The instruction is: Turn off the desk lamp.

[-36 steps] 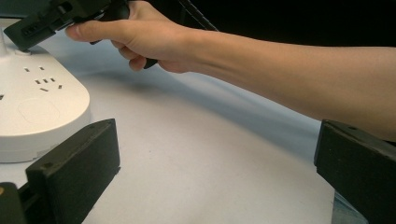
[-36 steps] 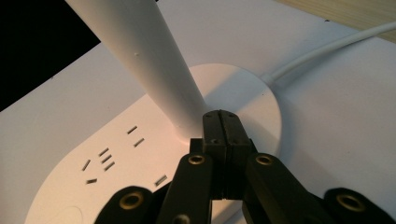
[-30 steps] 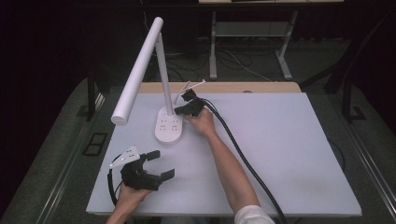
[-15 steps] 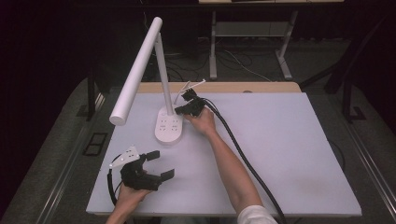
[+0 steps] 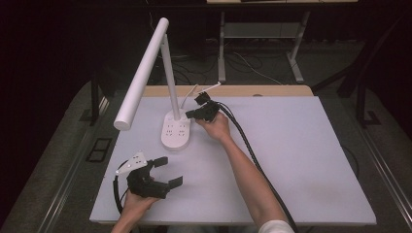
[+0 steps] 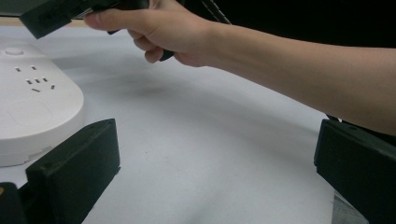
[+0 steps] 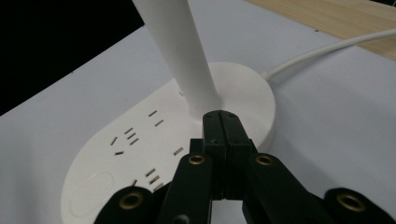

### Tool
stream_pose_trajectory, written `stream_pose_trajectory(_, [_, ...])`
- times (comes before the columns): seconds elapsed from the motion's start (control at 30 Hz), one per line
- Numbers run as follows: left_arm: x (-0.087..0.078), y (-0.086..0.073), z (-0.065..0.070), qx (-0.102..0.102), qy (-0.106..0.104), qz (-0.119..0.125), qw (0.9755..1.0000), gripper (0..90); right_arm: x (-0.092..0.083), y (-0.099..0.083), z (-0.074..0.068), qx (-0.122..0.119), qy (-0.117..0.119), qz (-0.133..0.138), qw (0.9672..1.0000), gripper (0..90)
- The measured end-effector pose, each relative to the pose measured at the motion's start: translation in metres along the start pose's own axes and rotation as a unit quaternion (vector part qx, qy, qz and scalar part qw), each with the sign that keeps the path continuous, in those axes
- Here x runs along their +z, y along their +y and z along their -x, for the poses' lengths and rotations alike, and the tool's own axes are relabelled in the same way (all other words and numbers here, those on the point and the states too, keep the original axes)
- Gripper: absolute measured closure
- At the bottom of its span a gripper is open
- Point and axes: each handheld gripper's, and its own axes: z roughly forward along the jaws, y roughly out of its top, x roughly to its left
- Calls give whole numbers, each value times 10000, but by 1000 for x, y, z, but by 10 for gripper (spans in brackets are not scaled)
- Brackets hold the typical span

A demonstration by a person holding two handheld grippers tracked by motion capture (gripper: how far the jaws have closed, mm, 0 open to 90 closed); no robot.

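Evidently the right gripper [image 7: 219, 119], fingers together, is set at the lamp [image 7: 187, 60] stem's foot; pressure should be applied gently. Left gripper [image 5: 163, 170] fingers are held apart.

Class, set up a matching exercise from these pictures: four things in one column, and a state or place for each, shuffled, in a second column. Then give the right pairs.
Column one:
1. left gripper
2. right gripper
3. lamp base
4. white cord

Column two:
A. jaws pressed together, tips at the foot of the lamp's stem
B. runs from the base's far end onto the wooden strip
C. jaws wide apart, near the table's front edge
D. white, with socket slots on top

Pairs: 1-C, 2-A, 3-D, 4-B
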Motion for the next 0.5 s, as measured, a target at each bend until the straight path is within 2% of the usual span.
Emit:
stream_pose_trajectory(0.1, [0,0,0,-3,1,7,10000,0,-9,0,-1,17,59,41,10000,900])
stream_pose_trajectory(0.2, [1,0,0,-5,3,12,10000,0,-22,0,-4,-105,73,59,9999,900])
stream_pose_trajectory(0.27, [1,0,0,-7,3,11,10000,0,-25,0,-5,-148,53,64,9999,900])
stream_pose_trajectory(0.37, [1,0,0,-1,-3,3,10000,0,-37,-1,-6,-207,17,92,9997,900])
stream_pose_trajectory(0.4, [1,0,0,6,-2,-3,10000,0,-46,-4,-6,-199,-8,85,9998,900])
stream_pose_trajectory(0.5, [2,0,0,8,-7,-9,10000,0,-55,-7,-5,-218,-60,61,9997,899])
